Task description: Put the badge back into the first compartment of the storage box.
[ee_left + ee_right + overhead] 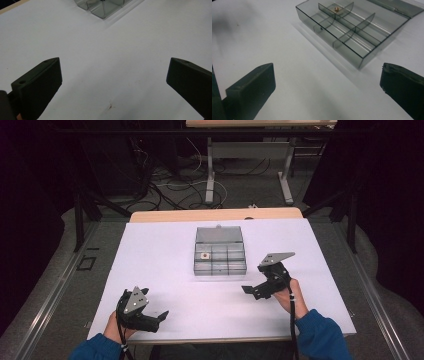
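While nothing lies between my claws and the clear compartment box (220,257), the white sheet (165,250) covering the desk (215,214) is bare apart from a small brown stain (110,106) by my left claw (156,317). That box is smoky transparent plastic, split by dividers, its lid (219,234) folded open behind, with a small brass-coloured part (336,9) in one cell. My right claw (251,290) sits just right of the box's near corner, jaws spread wide on nothing; my left claw is well short of it, also spread.
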